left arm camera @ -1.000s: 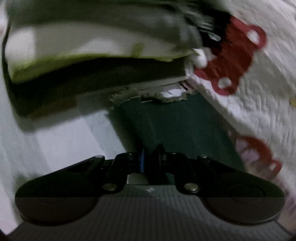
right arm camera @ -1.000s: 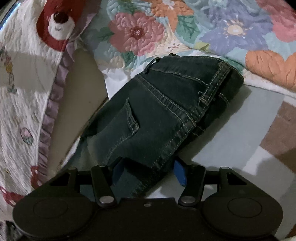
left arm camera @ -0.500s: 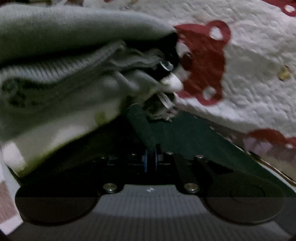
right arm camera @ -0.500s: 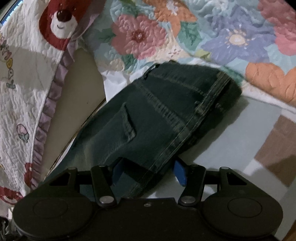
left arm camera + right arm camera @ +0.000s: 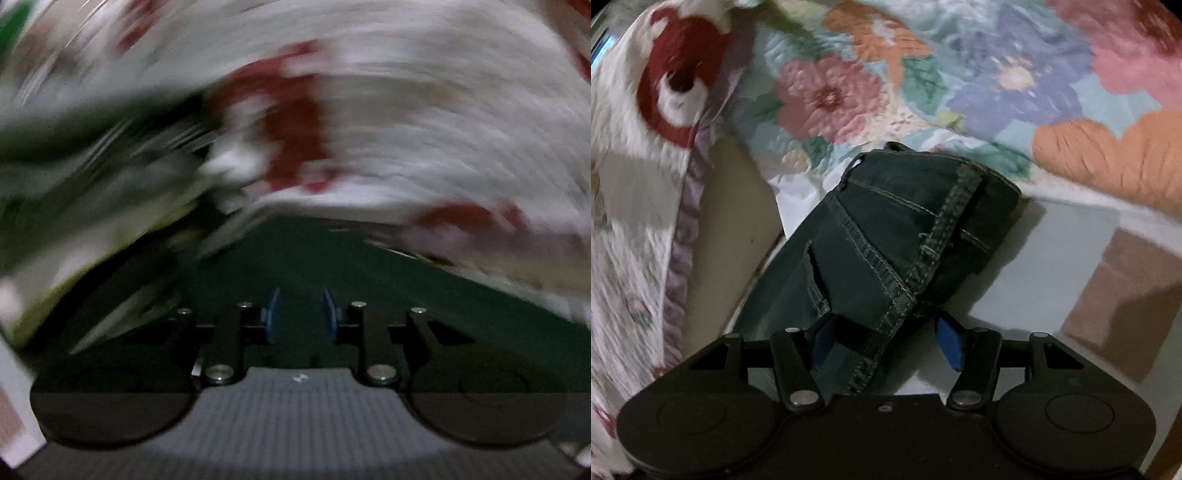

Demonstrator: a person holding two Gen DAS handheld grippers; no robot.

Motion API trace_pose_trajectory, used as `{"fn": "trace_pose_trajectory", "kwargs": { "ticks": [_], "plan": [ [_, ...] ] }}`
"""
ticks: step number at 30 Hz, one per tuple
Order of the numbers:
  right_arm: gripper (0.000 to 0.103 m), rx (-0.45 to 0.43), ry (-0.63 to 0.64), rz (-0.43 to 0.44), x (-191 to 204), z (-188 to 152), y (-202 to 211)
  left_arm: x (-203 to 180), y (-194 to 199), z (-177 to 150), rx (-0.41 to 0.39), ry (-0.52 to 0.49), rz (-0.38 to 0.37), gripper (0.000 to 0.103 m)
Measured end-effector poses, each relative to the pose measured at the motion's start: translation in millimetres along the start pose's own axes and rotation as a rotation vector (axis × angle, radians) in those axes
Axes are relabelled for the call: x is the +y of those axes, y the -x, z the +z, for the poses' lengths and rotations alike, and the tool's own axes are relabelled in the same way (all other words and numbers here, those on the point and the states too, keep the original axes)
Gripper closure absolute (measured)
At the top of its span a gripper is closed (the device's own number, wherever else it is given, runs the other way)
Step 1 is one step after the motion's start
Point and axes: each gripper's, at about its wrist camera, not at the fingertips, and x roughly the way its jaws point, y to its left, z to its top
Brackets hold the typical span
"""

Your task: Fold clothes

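Dark denim jeans point(image 5: 886, 243) lie folded on the bed, waistband end away from me. My right gripper point(image 5: 886, 341) is open, its blue pads on either side of the jeans' near edge, with cloth lying between them. In the blurred left wrist view, my left gripper point(image 5: 301, 314) is open with a small gap, over dark green-looking denim point(image 5: 332, 269). Nothing is pinched between its pads.
A white quilt with red bears point(image 5: 639, 155) lies at the left and fills the blurred left wrist view point(image 5: 406, 129). A floral quilt point(image 5: 960, 74) lies beyond the jeans. A blurred stack of folded clothes point(image 5: 74, 177) sits at the left.
My left gripper was shut on the denim and has opened, letting it go; its view swings fast. My right gripper stayed open around the jeans, which shifted slightly.
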Motion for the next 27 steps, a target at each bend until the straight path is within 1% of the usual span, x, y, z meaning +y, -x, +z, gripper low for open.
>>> {"fn": "trace_pose_trajectory", "kwargs": {
  "ticks": [1, 2, 3, 4, 7, 8, 9, 10, 11, 15, 19, 20, 21, 22, 23, 24, 25, 26, 27],
  "plan": [
    [0.037, -0.002, -0.008, -0.003, 0, 1, -1, -26, 0, 3, 0.038, -0.034, -0.054, 0.079],
    [0.037, -0.004, -0.015, -0.007, 0, 2, -2, -50, -1, 6, 0.086, -0.054, -0.127, 0.079],
    [0.037, -0.005, -0.023, -0.01, 0, 3, -3, -75, -1, 9, 0.128, -0.051, -0.216, 0.078],
    [0.036, -0.007, -0.03, -0.013, 0, 4, -4, -96, 2, 10, 0.155, -0.056, -0.291, 0.078],
    [0.036, -0.012, -0.053, -0.023, -1, 7, -7, -157, 14, 9, 0.212, -0.099, -0.484, 0.077],
    [0.037, -0.014, -0.06, -0.026, -1, 8, -8, -177, 19, 7, 0.226, -0.129, -0.538, 0.077],
    [0.037, -0.016, -0.068, -0.03, -1, 9, -9, -195, 28, 1, 0.225, -0.16, -0.571, 0.073],
    [0.037, -0.018, -0.075, -0.033, -1, 10, -10, -209, 37, -7, 0.231, -0.191, -0.595, 0.069],
    [0.036, -0.021, -0.075, -0.031, -1, 11, -12, -223, 46, -16, 0.24, -0.222, -0.62, 0.068],
    [0.036, -0.045, -0.051, -0.008, 0, 17, -21, -253, 56, -40, 0.312, -0.2, -0.74, 0.068],
    [0.034, -0.068, -0.026, 0.015, 0, 22, -30, -271, 63, -53, 0.328, -0.224, -0.77, 0.067],
    [0.032, -0.073, -0.02, 0.021, 1, 24, -32, -273, 61, -54, 0.328, -0.222, -0.773, 0.066],
    [0.029, -0.079, -0.014, 0.026, 1, 25, -34, -274, 59, -54, 0.329, -0.216, -0.777, 0.062],
    [0.026, -0.085, -0.008, 0.032, 1, 26, -36, -275, 57, -54, 0.33, -0.211, -0.78, 0.061],
    [0.018, -0.091, -0.002, 0.038, 1, 28, -39, -276, 55, -55, 0.332, -0.206, -0.781, 0.06],
    [0.016, -0.097, 0.004, 0.044, 1, 29, -41, -276, 55, -54, 0.337, -0.203, -0.781, 0.06],
    [0.017, -0.102, 0.01, 0.049, 1, 30, -43, -277, 54, -55, 0.341, -0.203, -0.783, 0.06],
    [0.036, -0.108, 0.016, 0.055, 2, 32, -45, -278, 54, -55, 0.341, -0.203, -0.786, 0.06],
    [0.066, -0.108, 0.058, 0.045, 7, 35, -46, -279, 54, -54, 0.338, -0.203, -0.789, 0.06]
  ]
}}
